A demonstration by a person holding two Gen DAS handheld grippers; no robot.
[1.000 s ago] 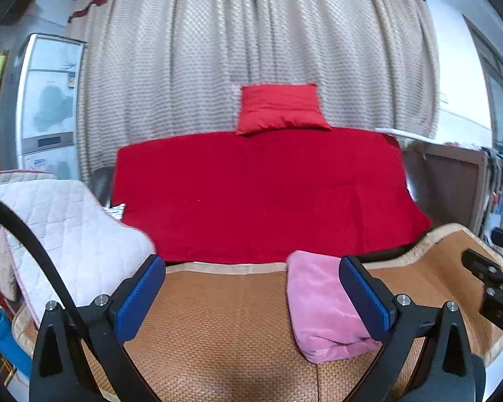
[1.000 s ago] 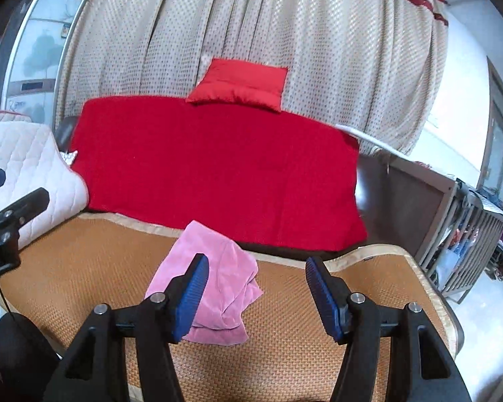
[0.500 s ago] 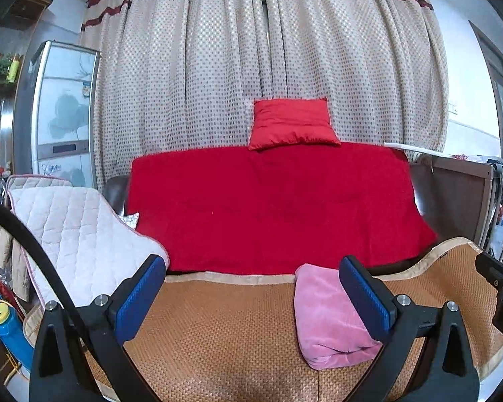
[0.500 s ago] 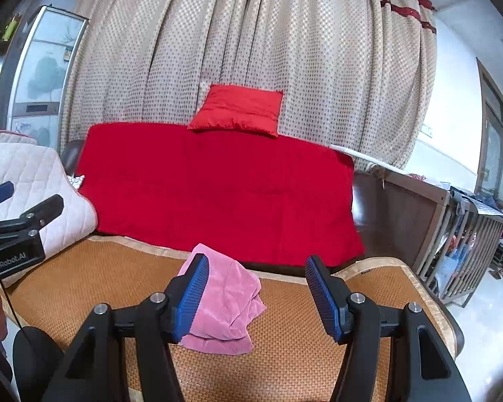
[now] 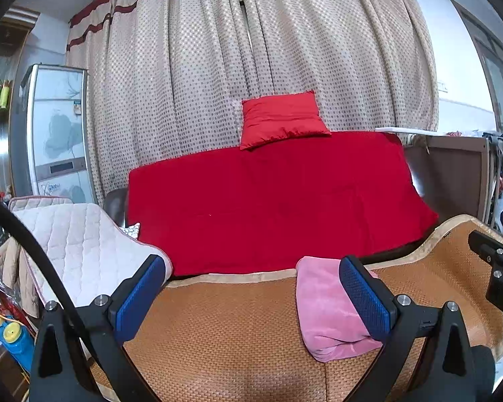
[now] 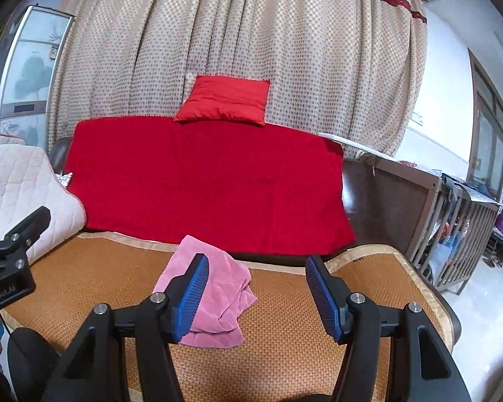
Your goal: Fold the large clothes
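Left gripper (image 5: 251,296): jaws spread wide, nothing between the blue ribbed pads (image 5: 364,299), held above the brown woven mat (image 5: 218,335). Right gripper (image 6: 256,296): same, spread wide and empty, also above the mat.

From left wrist view, pink folded soft garment (image 5: 328,318) at about 4 o'clock from frame centre, partly behind the right-hand pad. From right wrist view, same garment at about 7 o'clock, partly behind the left-hand pad, lying on the mat with a loose rumpled edge toward the near side. Looks already folded into a small bundle, so probably near the end of the task, or before a last tidy.

For a good step: lower slowly, pinch only the top loose layer at a corner, not the whole bundle; keep both grippers level; smooth the rumpled edge before releasing.

Further out: red blanket over sofa back (image 5: 268,207) at 12 o'clock, red square cushion (image 5: 281,119) above it, dotted beige curtain (image 5: 251,50) behind, white quilted cover (image 5: 80,248) at 9 o'clock.
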